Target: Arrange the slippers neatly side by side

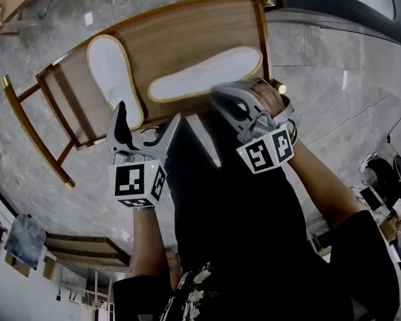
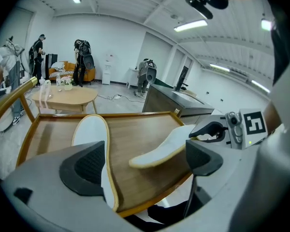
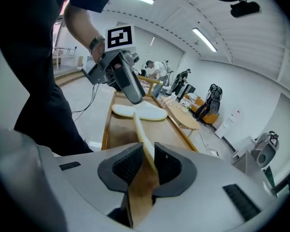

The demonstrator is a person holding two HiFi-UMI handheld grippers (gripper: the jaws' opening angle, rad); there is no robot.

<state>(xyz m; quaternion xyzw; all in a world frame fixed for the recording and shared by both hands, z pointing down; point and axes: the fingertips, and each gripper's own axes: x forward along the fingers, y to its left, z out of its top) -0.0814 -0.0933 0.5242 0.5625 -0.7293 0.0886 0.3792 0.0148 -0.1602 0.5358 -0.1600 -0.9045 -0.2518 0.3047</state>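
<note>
Two white slippers with tan rims are on a wooden stand. The left slipper lies flat, running front to back. My left gripper stands wide open at the stand's near edge. Its left pad is beside that slipper's near end and nothing is between the jaws. The right slipper lies crosswise, its free end tipped up off the wood. My right gripper is shut on its right end, which shows edge-on between the pads.
The stand has raised rims and wooden legs and sits on a grey stone floor. The person's dark trousers are against its near edge. A low round table, a grey counter and several people are farther back.
</note>
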